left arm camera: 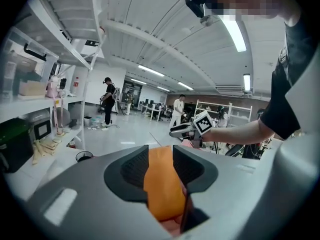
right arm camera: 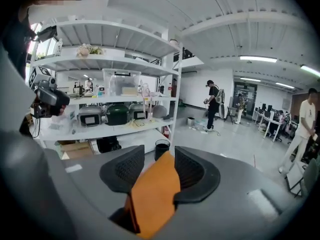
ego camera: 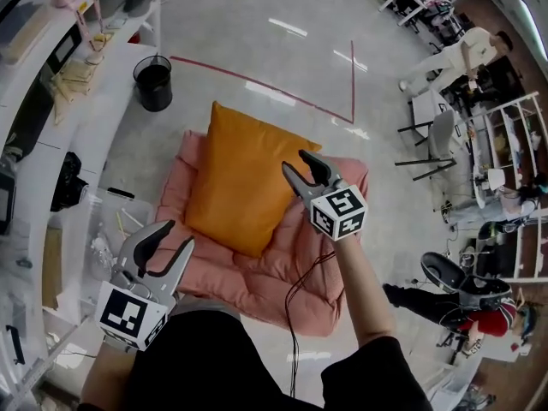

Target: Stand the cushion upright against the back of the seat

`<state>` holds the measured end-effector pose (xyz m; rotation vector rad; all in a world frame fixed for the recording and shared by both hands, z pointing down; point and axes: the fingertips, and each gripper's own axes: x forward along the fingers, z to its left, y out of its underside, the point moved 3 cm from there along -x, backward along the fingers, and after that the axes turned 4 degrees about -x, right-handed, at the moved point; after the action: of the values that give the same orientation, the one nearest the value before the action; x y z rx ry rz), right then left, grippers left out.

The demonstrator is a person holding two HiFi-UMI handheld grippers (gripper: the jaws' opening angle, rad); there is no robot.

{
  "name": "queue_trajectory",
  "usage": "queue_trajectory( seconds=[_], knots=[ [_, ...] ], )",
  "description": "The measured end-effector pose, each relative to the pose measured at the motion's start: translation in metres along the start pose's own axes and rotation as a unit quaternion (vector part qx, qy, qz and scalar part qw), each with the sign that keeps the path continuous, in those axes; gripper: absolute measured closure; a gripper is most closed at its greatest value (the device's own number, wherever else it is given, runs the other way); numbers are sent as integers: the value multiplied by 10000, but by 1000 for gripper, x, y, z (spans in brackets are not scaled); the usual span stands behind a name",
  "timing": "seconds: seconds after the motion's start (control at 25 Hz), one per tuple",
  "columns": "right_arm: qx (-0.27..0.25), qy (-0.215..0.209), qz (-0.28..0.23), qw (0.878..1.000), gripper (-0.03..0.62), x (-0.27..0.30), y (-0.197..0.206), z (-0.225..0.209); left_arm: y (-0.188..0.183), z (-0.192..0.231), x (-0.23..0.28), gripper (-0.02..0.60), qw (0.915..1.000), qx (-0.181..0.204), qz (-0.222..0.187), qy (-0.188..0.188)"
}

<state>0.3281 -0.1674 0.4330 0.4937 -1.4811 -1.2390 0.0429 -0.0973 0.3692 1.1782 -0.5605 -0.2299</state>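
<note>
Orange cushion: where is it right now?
In the head view the orange cushion sits mid-frame on the pink seat, left gripper at its lower left, right gripper at its right edge, black bin beyond it.

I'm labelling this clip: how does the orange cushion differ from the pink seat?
The orange cushion is smooth; the pink seat is quilted and rumpled. The cushion is smaller; the seat spreads past it on both sides. Both are soft and padded.

Cushion (ego camera: 240, 178) hides seat (ego camera: 257, 289) middle; torso (ego camera: 205, 354) hides seat's near edge.
</note>
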Motion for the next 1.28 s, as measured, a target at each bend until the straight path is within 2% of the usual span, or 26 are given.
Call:
queue_trajectory(
  seconds=[0.28,0.6,1.04,1.28],
  knots=[
    [-249,-335,712,9966,335,45,41,-44,20,4,24,406,9993,-77,295,-234],
    [-279,-542,1688,9838,237,77,111,-91,36,6,38,403,9972,-335,423,-518],
    [-109,-534,2659,9625,185,95,185,-151,60,9,56,396,9934,-643,651,-694],
    [227,-688,2856,9556,166,106,209,-165,69,7,63,396,9921,-760,684,-724]
  ],
)
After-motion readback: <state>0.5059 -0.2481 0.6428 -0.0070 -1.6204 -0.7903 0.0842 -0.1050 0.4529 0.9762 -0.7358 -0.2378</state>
